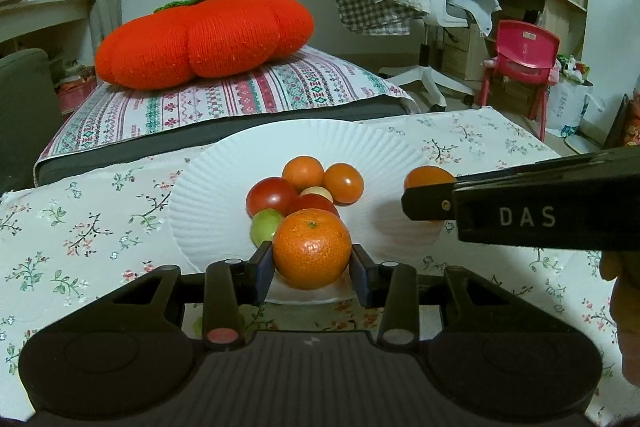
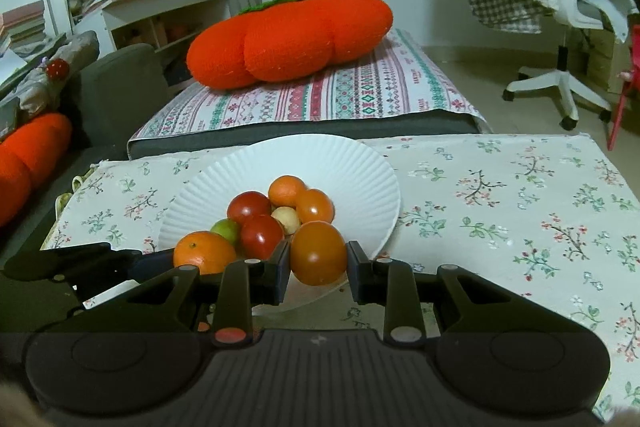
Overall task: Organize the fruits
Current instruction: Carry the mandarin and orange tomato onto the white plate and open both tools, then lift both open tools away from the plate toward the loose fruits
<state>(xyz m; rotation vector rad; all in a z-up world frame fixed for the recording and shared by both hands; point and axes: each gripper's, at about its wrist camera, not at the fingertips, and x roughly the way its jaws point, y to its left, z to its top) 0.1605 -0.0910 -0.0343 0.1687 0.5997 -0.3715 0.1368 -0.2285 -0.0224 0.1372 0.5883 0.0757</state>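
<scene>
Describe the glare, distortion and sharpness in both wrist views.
Left wrist view: a small glare spot on the mandarin between the jaws, fisheye bending of the table edge, dark corners. Right wrist view: highlights on the orange tomato, the paper plate sharp, the same barrel distortion.

My left gripper (image 1: 311, 263) pointed forward and level, its fingers closed partway on a mandarin (image 1: 311, 254). My right gripper (image 2: 318, 261) sat just beside it, pads (image 2: 282, 267) pinching an orange tomato (image 2: 318, 253).
</scene>
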